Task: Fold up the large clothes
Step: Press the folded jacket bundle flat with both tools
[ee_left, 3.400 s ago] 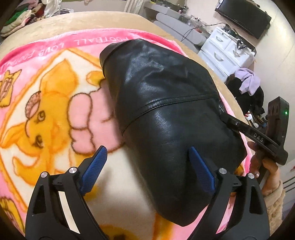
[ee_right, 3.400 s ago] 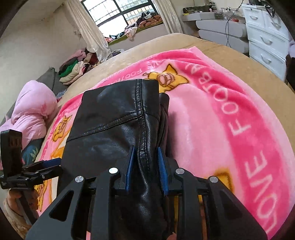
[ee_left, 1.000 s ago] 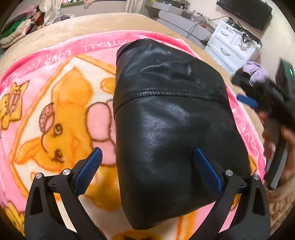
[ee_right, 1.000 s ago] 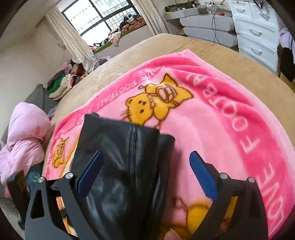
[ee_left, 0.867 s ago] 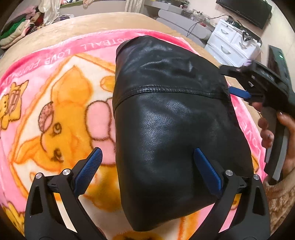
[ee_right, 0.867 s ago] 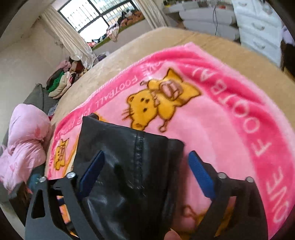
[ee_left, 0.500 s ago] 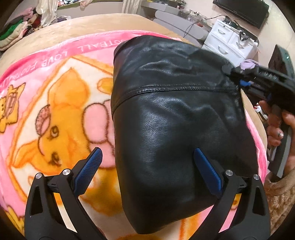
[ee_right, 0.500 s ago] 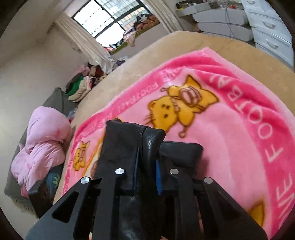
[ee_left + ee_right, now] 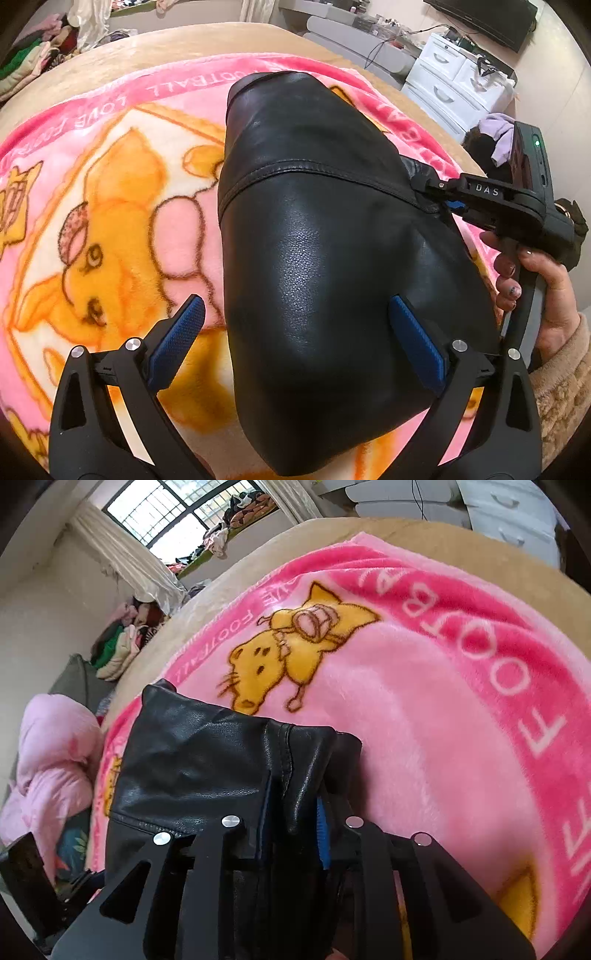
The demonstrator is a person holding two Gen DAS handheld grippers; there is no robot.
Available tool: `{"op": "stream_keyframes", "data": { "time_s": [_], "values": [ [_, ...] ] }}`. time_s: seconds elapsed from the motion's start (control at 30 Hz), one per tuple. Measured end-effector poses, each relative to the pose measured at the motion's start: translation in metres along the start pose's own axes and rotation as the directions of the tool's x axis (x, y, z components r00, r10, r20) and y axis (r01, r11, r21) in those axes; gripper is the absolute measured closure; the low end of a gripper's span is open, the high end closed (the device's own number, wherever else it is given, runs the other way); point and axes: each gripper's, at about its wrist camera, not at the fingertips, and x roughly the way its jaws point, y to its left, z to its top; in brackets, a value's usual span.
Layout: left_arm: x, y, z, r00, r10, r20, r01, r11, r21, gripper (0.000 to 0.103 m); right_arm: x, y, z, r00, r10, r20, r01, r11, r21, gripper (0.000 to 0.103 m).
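Left gripper [image 9: 295,332]: 2 black arms with ribbed blue pads [image 9: 176,334], spread wide, nothing between them, hovering over the near rounded end of the jacket [image 9: 325,258].

Jacket: black leather, pebbled grain, glossy, folded into a thick oblong bundle with 1 raised seam running across it. It lies on the blanket [image 9: 110,184], a fleecy pink one with orange cartoon cats and a white-lettered hot-pink border.

Right gripper [image 9: 291,819]: jaws clamped on a raised fold of the jacket's edge at the seam; leather puckers between the blue pads. The right hand [image 9: 546,288] grips its handle beside the jacket.

Past the jacket: tan bed cover [image 9: 184,48], then a white chest of drawers [image 9: 454,88].
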Motion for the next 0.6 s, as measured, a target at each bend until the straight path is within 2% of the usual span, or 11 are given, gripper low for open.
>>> {"op": "stream_keyframes", "data": {
  "time_s": [0.1,0.13,0.2,0.23,0.3,0.37,0.43,0.6],
  "values": [
    [-0.002,-0.001,-0.001,1.0,0.009,0.003,-0.01,1.0,0.002,0.01,-0.004,0.007,-0.001,1.0,-0.022,0.011,0.023,0.999,-0.035,0.077],
    [-0.002,0.0,0.0,1.0,0.011,0.004,-0.011,1.0,0.002,0.01,-0.006,0.009,-0.002,1.0,-0.021,0.01,0.021,0.999,-0.04,0.064],
    [-0.004,-0.001,-0.001,1.0,0.012,0.005,-0.012,1.0,0.002,0.01,-0.011,0.013,-0.004,1.0,0.008,-0.005,-0.009,0.999,-0.044,0.045],
    [-0.006,-0.001,-0.001,1.0,0.016,0.005,-0.016,1.0,0.004,0.01,-0.015,0.017,-0.008,1.0,0.017,-0.005,-0.018,0.998,-0.059,0.042],
    [-0.008,-0.001,-0.002,1.0,0.022,0.008,-0.022,1.0,0.01,0.01,-0.023,0.027,-0.014,1.0,-0.014,0.007,0.015,0.994,-0.111,0.035],
    [-0.012,-0.002,-0.003,0.999,0.03,0.013,-0.03,0.999,0.01,0.01,-0.031,0.035,-0.021,1.0,-0.024,0.02,0.027,0.989,-0.147,0.032],
    [-0.016,-0.002,-0.005,0.999,0.035,0.016,-0.035,0.999,0.007,0.01,-0.044,0.042,-0.03,0.999,-0.019,0.04,0.025,0.985,-0.172,0.022],
    [-0.032,-0.004,-0.014,0.998,0.041,0.039,-0.041,0.999,0.008,0.01,-0.079,0.054,-0.053,0.994,-0.01,0.113,0.035,0.974,-0.224,0.012]
  ]
}}
